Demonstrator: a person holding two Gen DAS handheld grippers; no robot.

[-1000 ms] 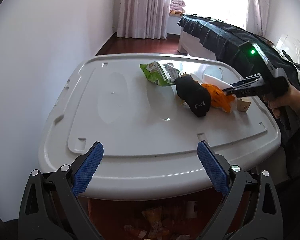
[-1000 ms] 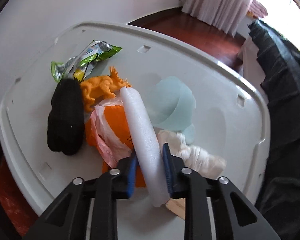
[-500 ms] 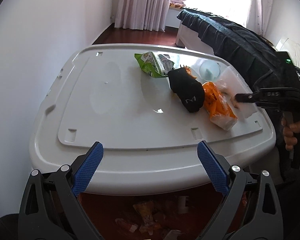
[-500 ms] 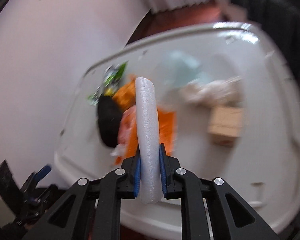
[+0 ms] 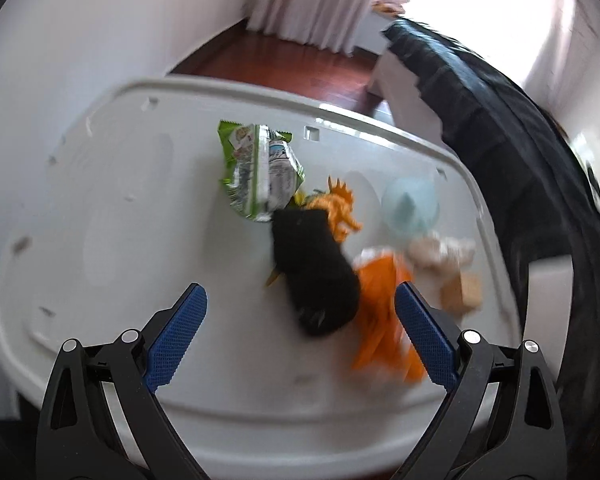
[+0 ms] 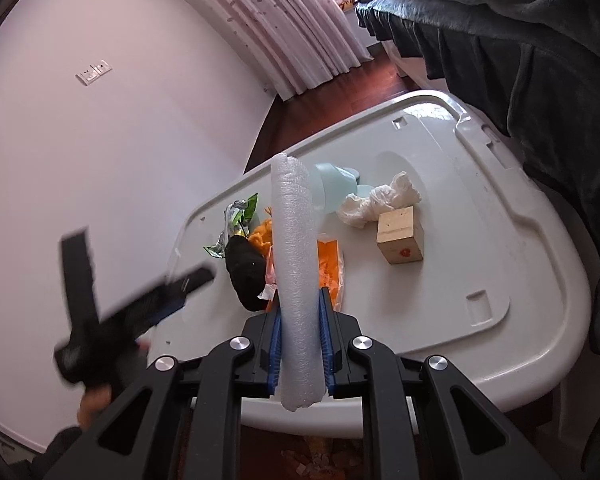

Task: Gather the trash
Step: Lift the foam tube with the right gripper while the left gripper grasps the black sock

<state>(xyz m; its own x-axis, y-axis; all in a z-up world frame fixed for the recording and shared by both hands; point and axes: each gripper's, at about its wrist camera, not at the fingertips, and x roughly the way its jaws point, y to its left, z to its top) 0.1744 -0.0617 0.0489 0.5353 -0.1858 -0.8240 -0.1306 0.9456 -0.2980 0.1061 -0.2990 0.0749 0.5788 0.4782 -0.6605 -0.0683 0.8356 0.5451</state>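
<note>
**Foam roll lifted off the lid; left gripper now over the pile**

Hovering above the white plastic storage-bin lid (image 6: pixel 480 240), the right gripper (image 6: pixel 299 332) has its blue pads clamped together on a white rolled foam sheet (image 6: pixel 294 264). A second ago that roll still lay among the litter with the pads only just round it; now it stands clear of the lid, pointing away along the fingers, its near end sticking out behind the pads.

Left gripper (image 5: pixel 300 332): a second ago it looked at the lid from beyond the near edge, with bare plastic between its pads. Now it sits over the pile, its view blurred. Pads wide apart, nothing gripped. Between them in the view: the near end of a black knitted sock-like piece (image 5: pixel 314 268) and part of a crumpled orange plastic bag (image 5: pixel 384 320). Contact cannot be told from the blur. From the right wrist view the same gripper (image 6: pixel 188 284) shows as a dark smear at the left, held by a hand (image 6: pixel 94 400).

Left on the lid:
- green foil snack wrapper (image 5: pixel 256 172), at the far side of the sock
- orange toy dinosaur (image 5: pixel 340 204), just beside the sock
- pale blue plastic cup (image 6: pixel 332 184), on its side
- crumpled white tissue (image 6: pixel 380 200), touching a small wooden block (image 6: pixel 400 236)
</note>
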